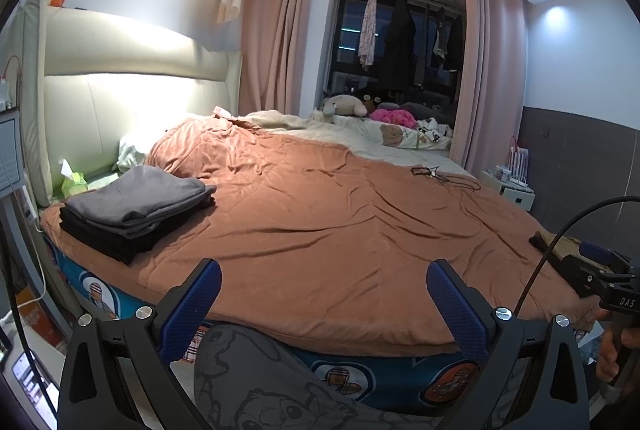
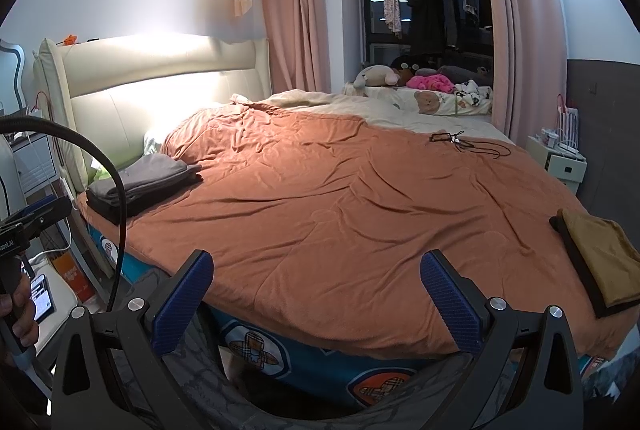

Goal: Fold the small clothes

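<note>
At the bed's right edge, a folded tan cloth (image 2: 600, 262), plain only from the right; both tongs wide.

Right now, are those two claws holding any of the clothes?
No. The left claw and the right claw are both open and empty, above the blanket.

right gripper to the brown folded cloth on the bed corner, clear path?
Probably yes. The right gripper is open and empty, and the brown cloth lies on top of a dark piece at the bed's near right corner, with only bare blanket between.
</note>
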The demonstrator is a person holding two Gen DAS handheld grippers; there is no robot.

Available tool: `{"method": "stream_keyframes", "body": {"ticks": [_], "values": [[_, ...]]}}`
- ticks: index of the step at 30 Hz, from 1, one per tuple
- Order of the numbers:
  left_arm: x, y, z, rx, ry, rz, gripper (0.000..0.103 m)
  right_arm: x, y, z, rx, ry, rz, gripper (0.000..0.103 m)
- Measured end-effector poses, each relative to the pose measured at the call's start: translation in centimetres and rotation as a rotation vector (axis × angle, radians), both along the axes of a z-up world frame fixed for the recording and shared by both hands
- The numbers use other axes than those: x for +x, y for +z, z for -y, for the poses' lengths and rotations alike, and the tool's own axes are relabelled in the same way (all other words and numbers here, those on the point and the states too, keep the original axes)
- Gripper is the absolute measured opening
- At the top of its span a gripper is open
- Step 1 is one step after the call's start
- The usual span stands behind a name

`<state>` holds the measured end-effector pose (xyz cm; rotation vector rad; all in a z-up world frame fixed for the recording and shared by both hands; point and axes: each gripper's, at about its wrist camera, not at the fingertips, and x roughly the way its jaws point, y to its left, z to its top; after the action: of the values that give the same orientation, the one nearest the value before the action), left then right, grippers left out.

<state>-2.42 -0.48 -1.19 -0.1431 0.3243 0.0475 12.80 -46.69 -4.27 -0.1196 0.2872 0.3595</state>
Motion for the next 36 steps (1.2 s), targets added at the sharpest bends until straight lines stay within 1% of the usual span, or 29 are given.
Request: {"method": "stream_keyframes", "body": {"ticks": [36], "values": [[-0.42, 0.17, 0.21, 0.009, 0.005, 0.016, 0.103, 0.14, 0.09, 0.17, -0.002, 0.0, -0.001, 0.103]]}}
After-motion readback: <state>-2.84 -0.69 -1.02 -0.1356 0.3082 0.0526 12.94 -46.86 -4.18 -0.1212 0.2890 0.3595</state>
